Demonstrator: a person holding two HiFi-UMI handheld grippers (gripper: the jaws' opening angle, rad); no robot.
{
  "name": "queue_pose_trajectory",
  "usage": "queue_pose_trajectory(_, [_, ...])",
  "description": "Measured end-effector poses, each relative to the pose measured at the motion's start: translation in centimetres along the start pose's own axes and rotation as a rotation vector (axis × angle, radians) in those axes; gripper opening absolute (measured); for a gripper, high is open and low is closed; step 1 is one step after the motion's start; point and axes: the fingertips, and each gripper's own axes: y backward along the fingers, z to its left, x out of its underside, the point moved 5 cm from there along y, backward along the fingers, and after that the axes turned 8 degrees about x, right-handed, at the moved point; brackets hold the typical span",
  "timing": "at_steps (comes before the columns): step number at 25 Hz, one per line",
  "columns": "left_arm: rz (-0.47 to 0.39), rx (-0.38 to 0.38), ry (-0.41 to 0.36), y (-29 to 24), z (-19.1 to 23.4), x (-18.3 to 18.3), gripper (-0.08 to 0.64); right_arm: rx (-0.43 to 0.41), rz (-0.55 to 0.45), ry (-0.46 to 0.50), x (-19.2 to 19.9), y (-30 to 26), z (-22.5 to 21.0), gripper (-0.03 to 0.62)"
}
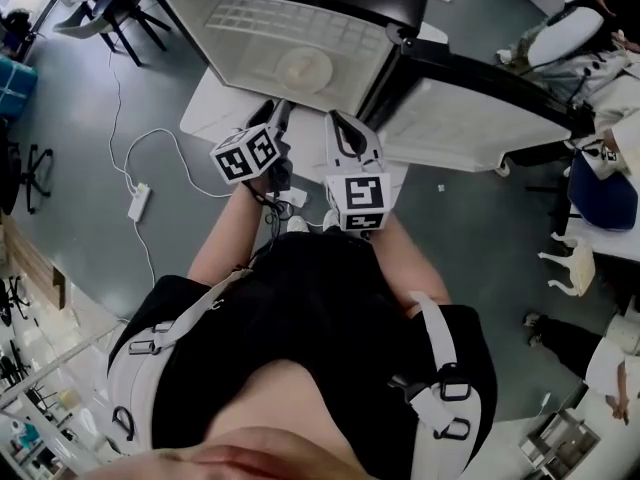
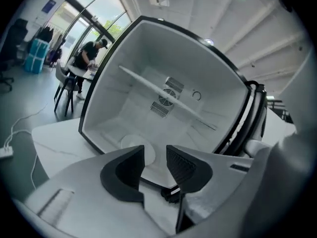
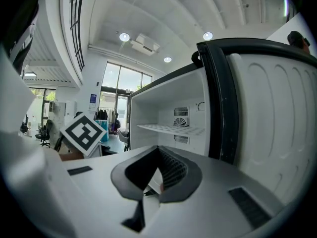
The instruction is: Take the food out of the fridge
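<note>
A small black fridge [image 1: 250, 28] stands open on a white table [image 1: 215, 108], its door [image 1: 470, 118] swung to the right. Inside are a white wire shelf [image 2: 163, 95] and a round pale plate [image 2: 130, 143] on the fridge floor, which also shows as the plate [image 1: 305, 68] in the head view. What lies on it I cannot make out. My left gripper [image 1: 280, 118] is in front of the opening, and the left gripper [image 2: 155, 155] is open with nothing between its pads. My right gripper [image 1: 345, 133] is beside it near the door; the right gripper [image 3: 158, 150] is shut and empty.
A power strip [image 1: 138, 203] with its cable lies on the grey floor to the left. Chairs and desks stand at the back left, where a person [image 2: 89, 58] is at a desk. More people and tables are on the right [image 1: 590, 28].
</note>
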Motion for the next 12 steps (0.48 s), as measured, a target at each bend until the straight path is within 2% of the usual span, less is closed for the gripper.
queue_pose_trajectory(5, [0.004,-0.018,0.269,-2.6,3.3,1.7,0.183,0.003,0.02,0.014,0.5,-0.1,-0.4,0.008])
queue_pose_trajectory(8, [-0.008,-0.044,0.381,-4.4,5.0,2.7,0.211,0.014,0.039,0.016,1.2,-0.1,-0.9,0.008])
queue_pose_trajectory(12, [-0.012,-0.12,0.504,-6.7,7.3,4.2,0.262,0.019,0.064,0.015,1.9,0.0,-1.3,0.008])
